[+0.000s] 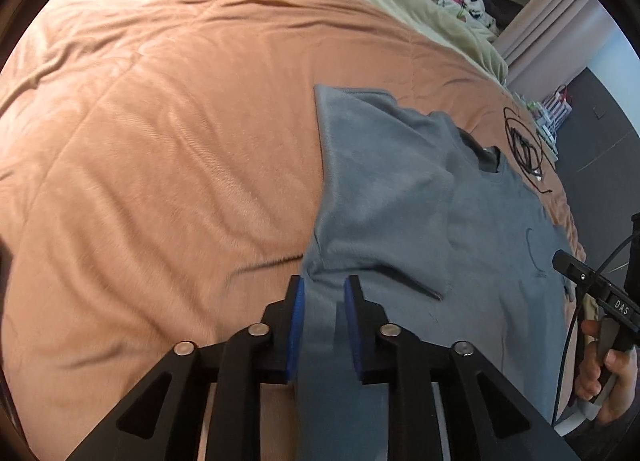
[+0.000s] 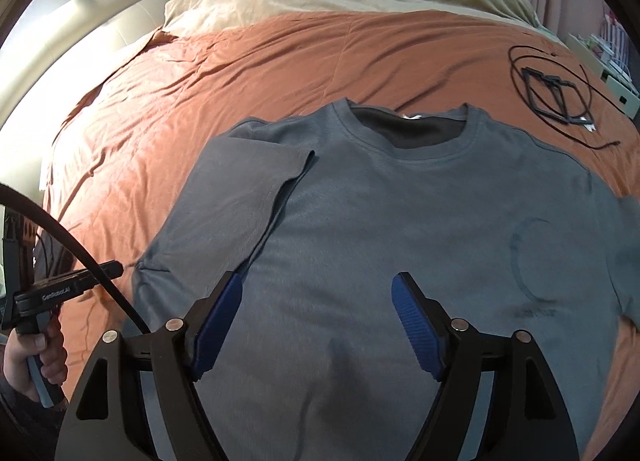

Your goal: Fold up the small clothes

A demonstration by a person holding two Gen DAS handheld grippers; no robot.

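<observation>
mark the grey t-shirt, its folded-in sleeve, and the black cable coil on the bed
grey t-shirt point(image 2: 360, 221): right wrist view, on the chest.
folded-in sleeve point(image 2: 244, 181): right wrist view, middle of the sleeve lying over the shirt front.
black cable coil point(image 2: 550, 91): right wrist view, on the bundled loops.

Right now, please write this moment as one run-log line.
step: left side folded in | grey T-shirt: flat on orange bedspread | left gripper: open, over shirt edge | right gripper: open, nothing held

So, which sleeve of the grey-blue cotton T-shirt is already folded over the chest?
The sleeve on the picture's left in the right wrist view lies folded onto the grey-blue cotton T-shirt; the other sleeve is still spread out.
</observation>
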